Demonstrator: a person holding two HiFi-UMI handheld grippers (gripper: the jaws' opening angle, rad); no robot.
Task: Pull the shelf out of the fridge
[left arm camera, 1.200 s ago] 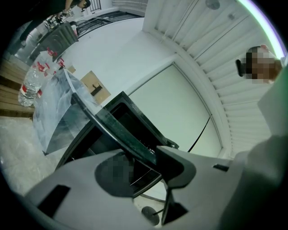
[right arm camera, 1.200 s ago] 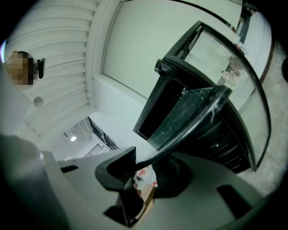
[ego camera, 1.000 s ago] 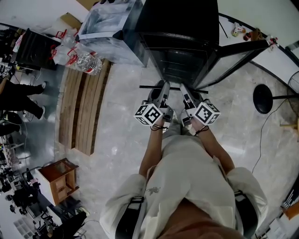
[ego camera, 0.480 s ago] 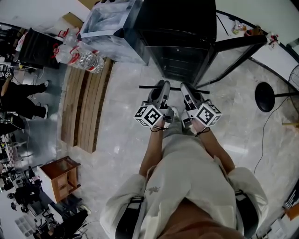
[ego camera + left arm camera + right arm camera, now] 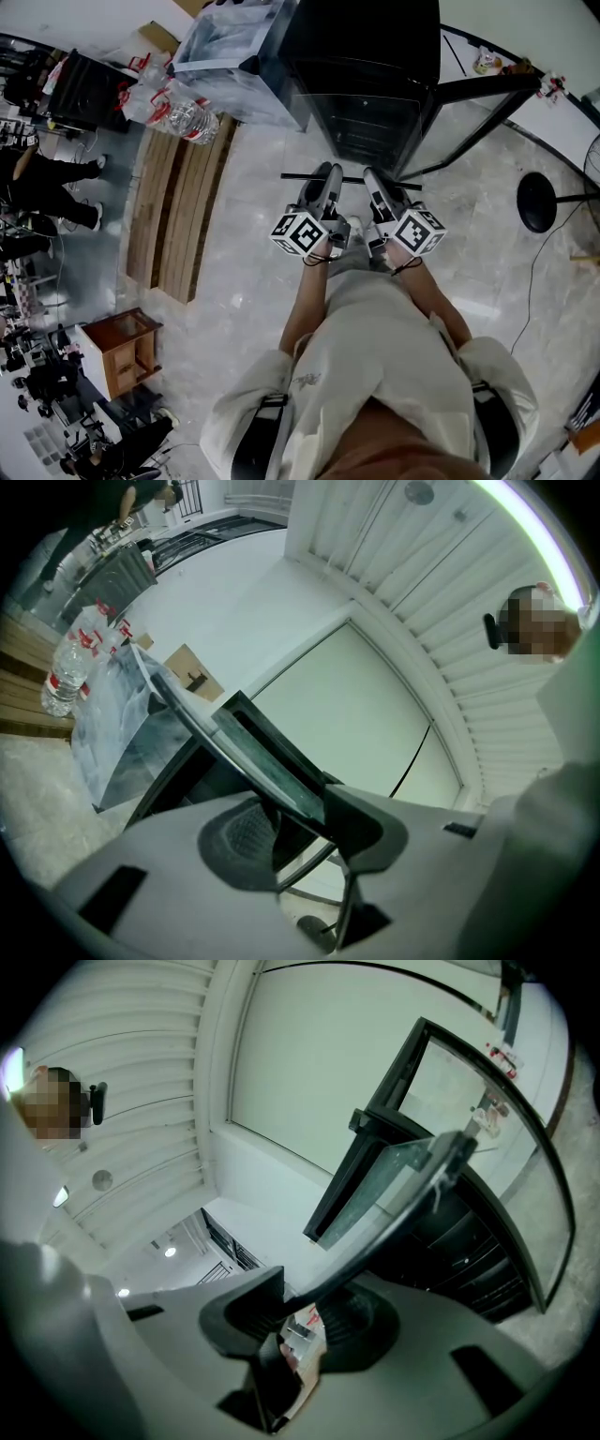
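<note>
In the head view we are standing over a pale marble floor (image 5: 244, 272) in a cluttered workroom. The black fridge (image 5: 375, 75) is right ahead of the jaws, with its glass door (image 5: 469, 112) swung open to the right of them. The left gripper (image 5: 326, 173) and right gripper (image 5: 372, 176) are both clamping the shelf (image 5: 352, 178), which is hanging out in front of the fridge, above the floor. Compared with a second ago, the grip and the shelf are sitting much the same; only the room is sliding slightly in view. Left of the jaws, wrapped bottles (image 5: 183, 108) are lying on a wooden pallet (image 5: 173, 216), and a clear bin (image 5: 234, 56) is sitting against the fridge; we cannot tell what it is holding. The fridge's inside is showing dark.

In the left gripper view the left gripper (image 5: 300, 827) is pinching the shelf's (image 5: 272, 761) glass edge, jaws closed on it. Beyond the jaws to the left, the bin (image 5: 122, 724) and the bottles (image 5: 70, 663) are showing again.

In the right gripper view the right gripper (image 5: 319, 1321) is likewise biting the shelf (image 5: 412, 1194), whose pane is running up and away from the jaws, with the fridge (image 5: 487, 1251) behind it.
</note>
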